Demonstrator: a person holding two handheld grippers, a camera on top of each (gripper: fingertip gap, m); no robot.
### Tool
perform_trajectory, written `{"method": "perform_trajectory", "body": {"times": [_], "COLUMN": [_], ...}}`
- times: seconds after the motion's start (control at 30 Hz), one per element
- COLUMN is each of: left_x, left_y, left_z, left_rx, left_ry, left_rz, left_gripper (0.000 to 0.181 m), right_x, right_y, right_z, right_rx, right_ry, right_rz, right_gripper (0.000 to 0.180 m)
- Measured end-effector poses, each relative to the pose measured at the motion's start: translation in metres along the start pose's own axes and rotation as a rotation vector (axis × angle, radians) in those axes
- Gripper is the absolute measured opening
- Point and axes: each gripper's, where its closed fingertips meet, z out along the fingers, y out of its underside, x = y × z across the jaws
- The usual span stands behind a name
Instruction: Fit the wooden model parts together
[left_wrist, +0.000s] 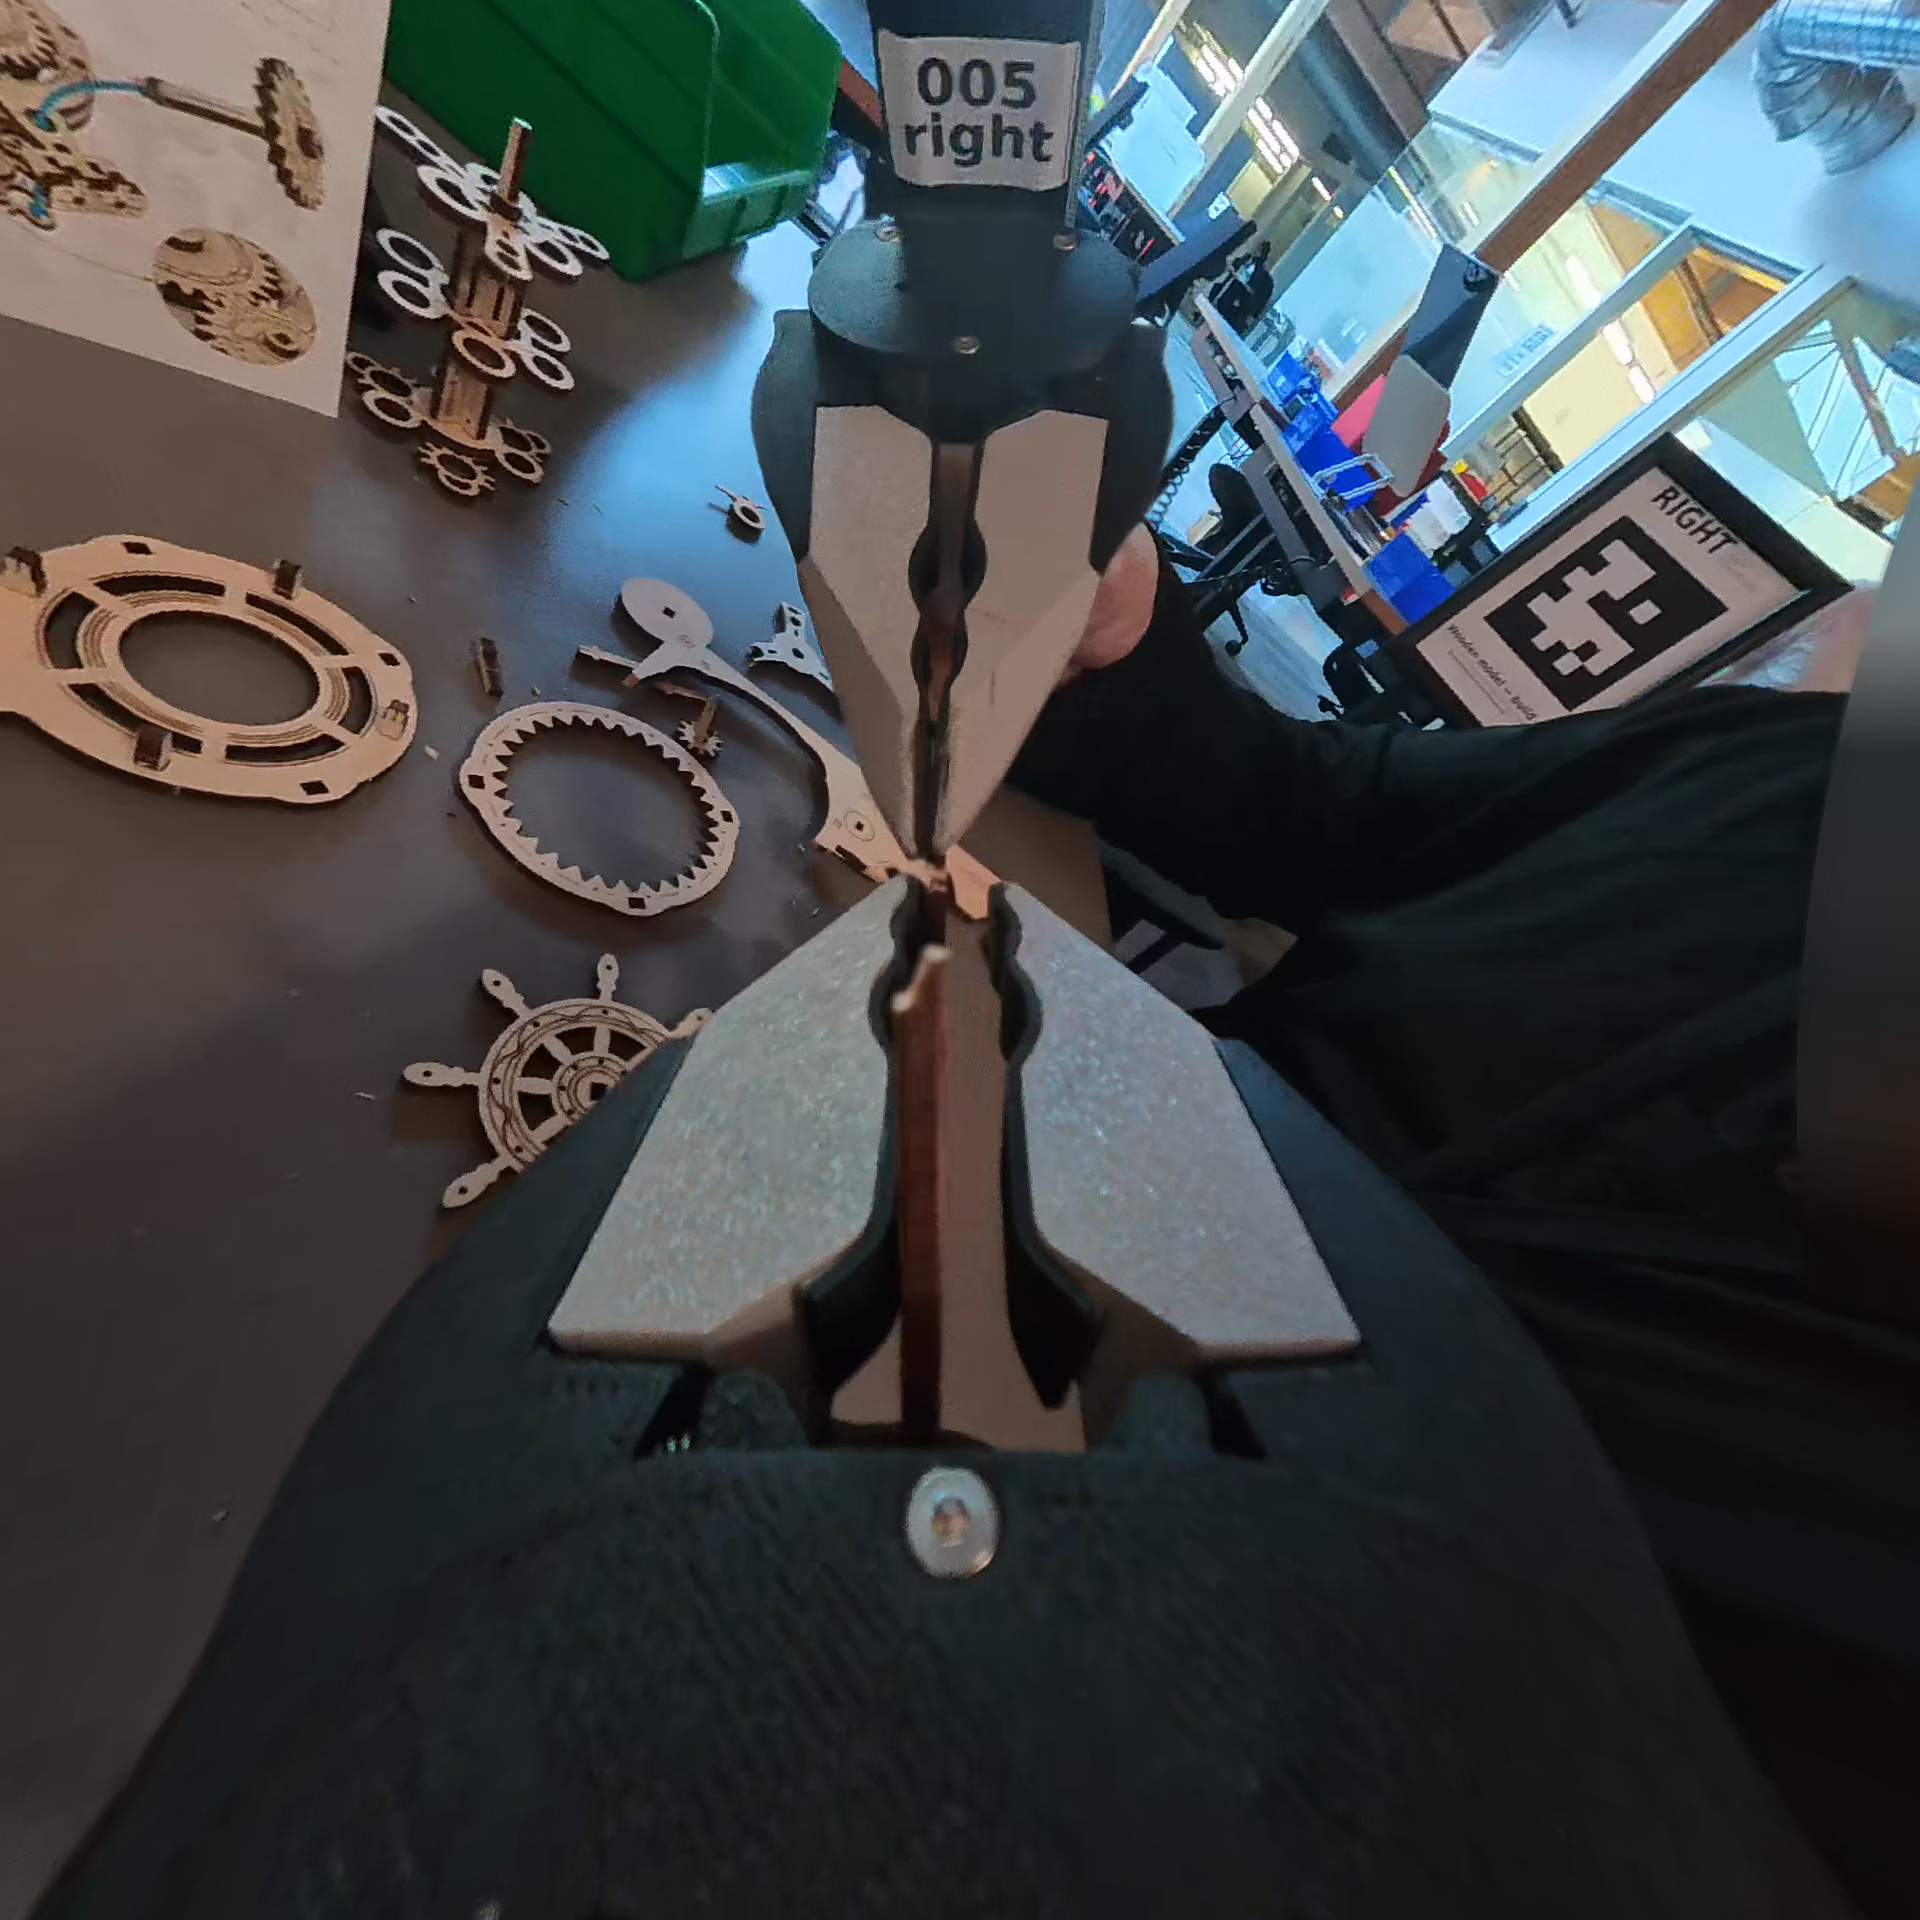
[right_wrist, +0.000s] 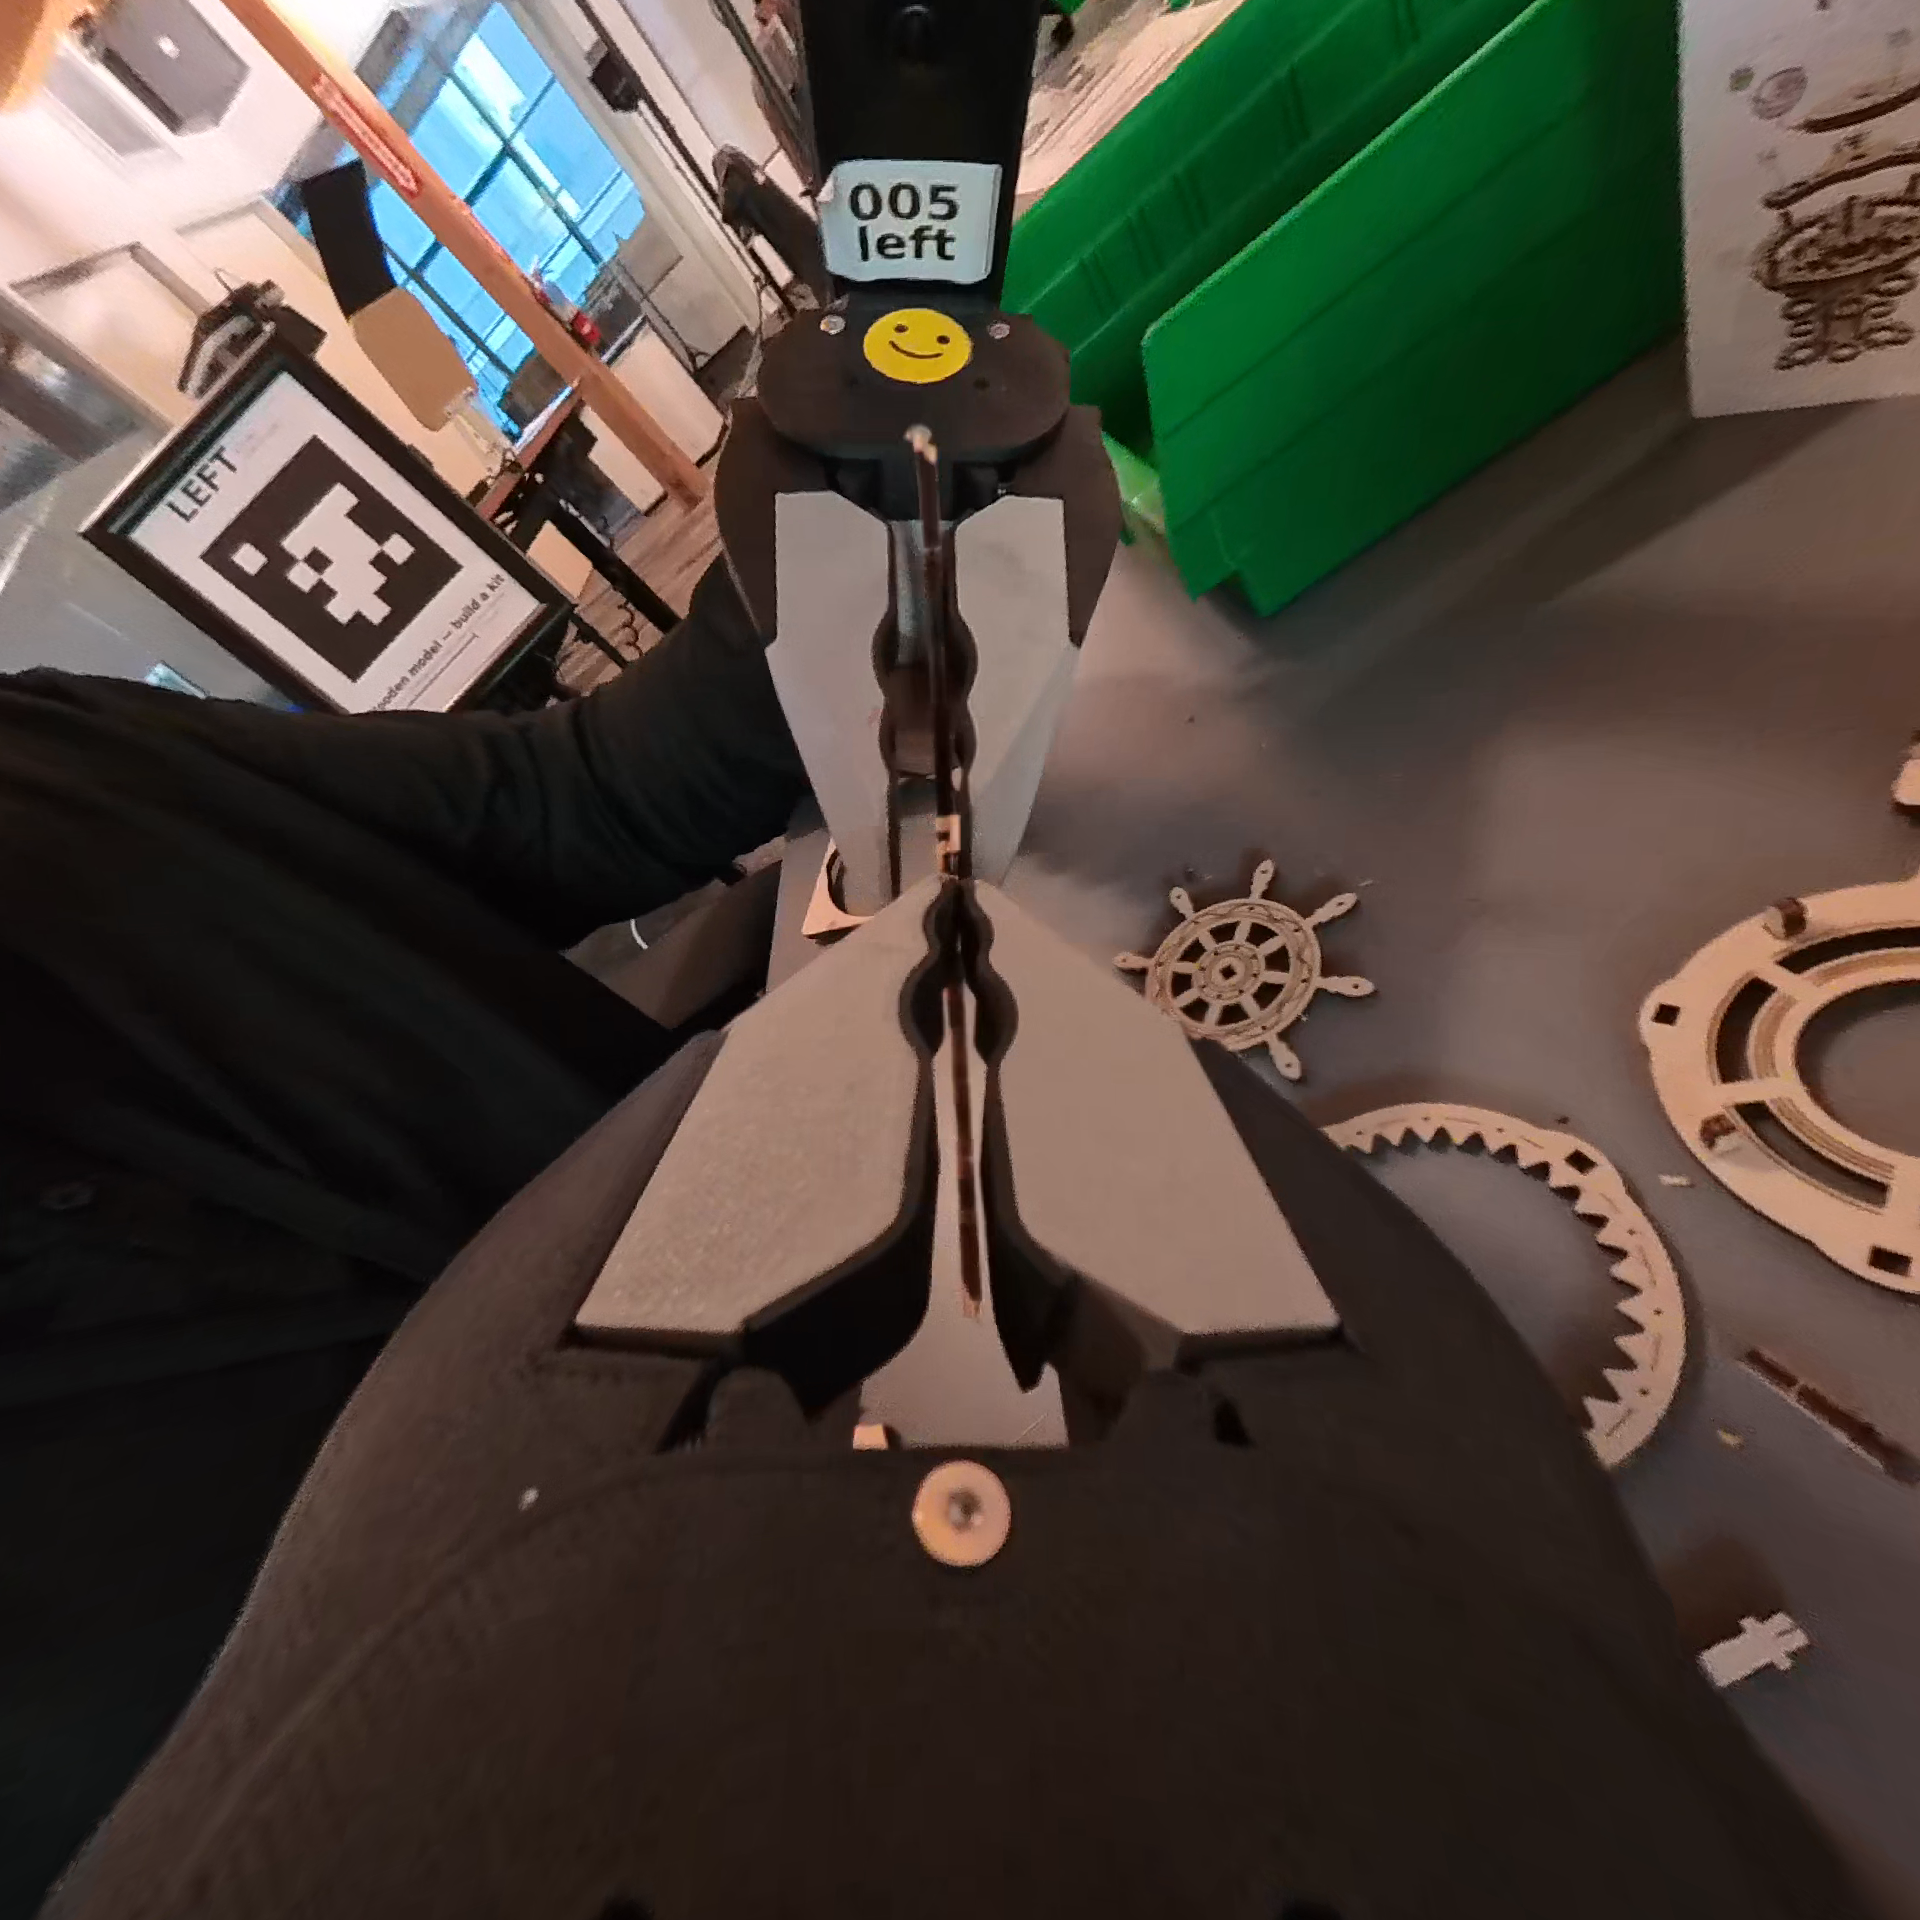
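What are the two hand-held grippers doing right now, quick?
Left hand-held gripper: closed on a thin wooden strip, seen edge-on.
Right hand-held gripper: closed on a thin wooden piece; the tips meet.

We see a dark grey tabletop (left_wrist: 156, 1039) with green plastic bins (right_wrist: 1351, 343) at its far side. Beyond it, daylight comes through tall windows (right_wrist: 499, 197) beside a slanting wooden beam (right_wrist: 488, 239), and long workbenches (left_wrist: 1309, 488) carry blue boxes.
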Motion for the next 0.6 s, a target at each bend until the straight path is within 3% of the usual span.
{"method": "perform_trajectory", "body": {"times": [0.23, 0.27, 0.37, 0.47, 0.6], "left_x": [-0.014, -0.014, -0.023, -0.016, -0.01], "left_y": [0.005, 0.003, 0.005, 0.007, 0.002], "left_z": [-0.007, -0.007, -0.005, -0.004, -0.016], "left_rx": [0.025, 0.035, 0.009, 0.004, 0.026], "left_ry": [-0.036, -0.025, -0.104, -0.056, -0.059], "left_rz": [-0.039, -0.036, -0.002, -0.002, 0.032], "left_gripper": [0.01, 0.0, 0.0, 0.0, 0.007], "right_x": [0.007, 0.009, 0.018, 0.018, 0.024], "right_y": [-0.011, -0.012, -0.006, 0.005, 0.013], "right_z": [-0.017, -0.018, -0.016, -0.011, -0.019], "right_rx": [0.117, 0.127, 0.1, 0.019, -0.049], "right_ry": [-0.022, -0.018, 0.034, 0.064, 0.14], "right_rz": [0.074, 0.081, 0.073, 0.021, -0.038], "right_gripper": [0.0, 0.0, 0.0, 0.0, 0.022]}}
